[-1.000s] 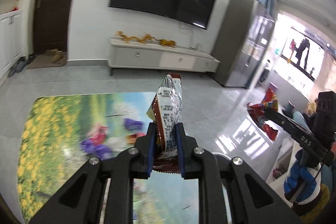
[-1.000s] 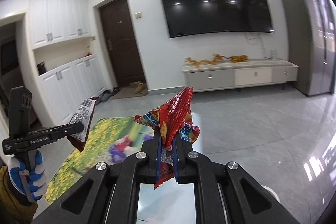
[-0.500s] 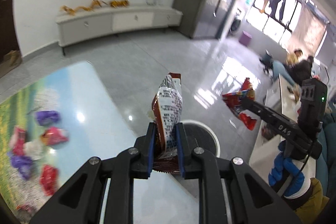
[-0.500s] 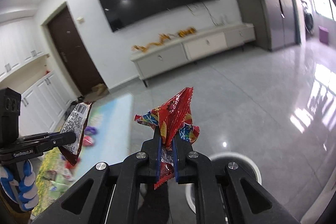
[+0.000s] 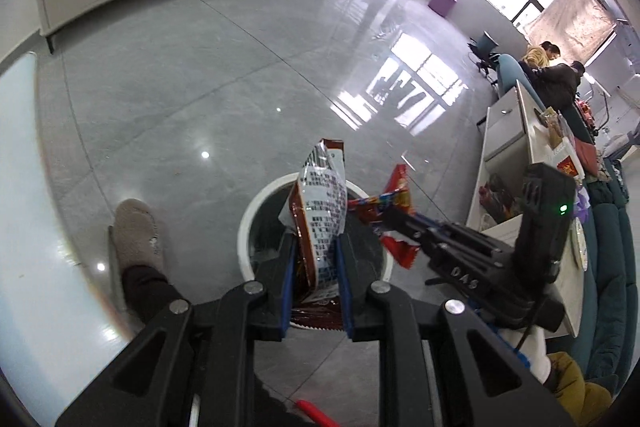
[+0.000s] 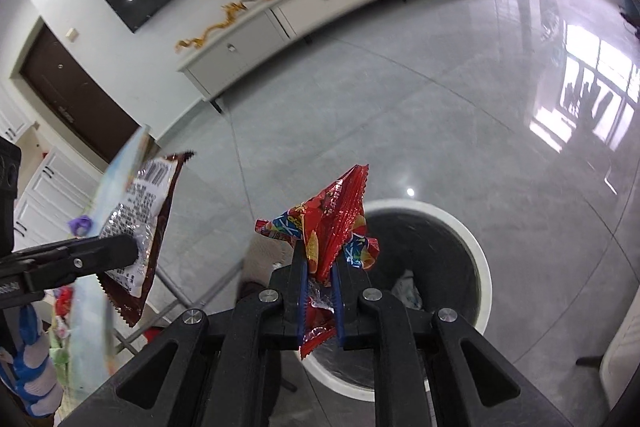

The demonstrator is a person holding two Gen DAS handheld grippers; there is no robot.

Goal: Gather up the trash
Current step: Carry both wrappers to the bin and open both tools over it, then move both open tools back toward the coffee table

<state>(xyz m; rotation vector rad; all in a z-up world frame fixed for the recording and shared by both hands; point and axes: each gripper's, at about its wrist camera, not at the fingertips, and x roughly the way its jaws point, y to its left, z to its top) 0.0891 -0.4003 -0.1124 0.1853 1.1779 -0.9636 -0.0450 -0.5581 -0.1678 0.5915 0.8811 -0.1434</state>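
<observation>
- Two wrappers were in hand, none dropped yet; both pinched w/ jaws narrow.
- Left gripper (image 5: 316, 263) clamped a brown-and-silver snack wrapper (image 5: 320, 223) upright betw. its blue pads, directly over the bin's mouth.
- Right gripper (image 6: 319, 281) was closed tight on a crumpled red wrapper (image 6: 334, 227); in its own view the wrapper stood over the bin's near-left rim, not centred.
- Lettering on the right gripper's body in the left view read approx. "DAS"; green LED lit on its rear block. Tiny white text on the left gripper's side in the right view, too small to read.
- Brown wrapper's silver panel carried a barcode & dense small print, not legible. Red wrapper had blue/yellow graphics, no brand readable.
- White-rimmed round bin (image 6: 478, 259) on the floor held some pale scrap inside, so some trash prob. already collected.
- Grey slipper (image 5: 134, 231) just left of the bin, on the person's foot.
- Table (image 5: 24, 227) edge at left; in the right view small coloured bits (image 6: 80, 225) lay near it, blurred, likely more trash to fetch.
- Judgement: partway through. Transport done for these two; release into the bin left, then more trips.
- Farther off: grey tile floor, white TV cabinet (image 6: 304, 7) w/ orange-gold garland, dark TV above; no writing readable there.
</observation>
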